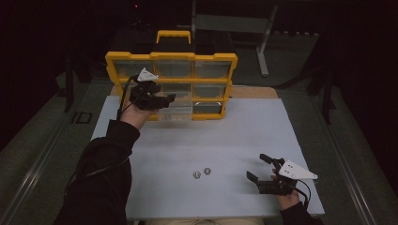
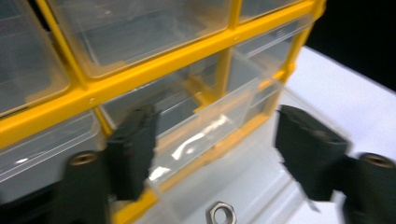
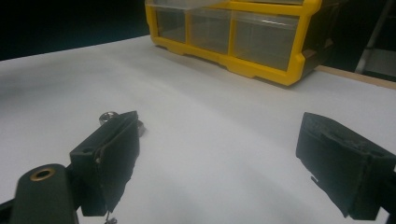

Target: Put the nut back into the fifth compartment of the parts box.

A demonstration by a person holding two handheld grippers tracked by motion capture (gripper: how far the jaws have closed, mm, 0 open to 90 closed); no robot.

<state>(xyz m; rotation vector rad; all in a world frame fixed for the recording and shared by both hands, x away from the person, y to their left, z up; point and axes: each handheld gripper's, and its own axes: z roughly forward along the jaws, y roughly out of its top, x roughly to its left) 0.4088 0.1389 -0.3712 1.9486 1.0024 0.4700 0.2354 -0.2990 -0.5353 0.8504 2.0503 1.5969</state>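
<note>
**A dim workshop or lab bench**

The place looked like a workshop or test lab, dark beyond a lit white table. At the table's far edge stood a yellow parts cabinet with clear plastic drawers, the sort that holds small hardware. Well in front of the cabinet lay two steel nuts. Behind the cabinet, to its right, stood a grey metal stand on a plain dark floor.
</note>
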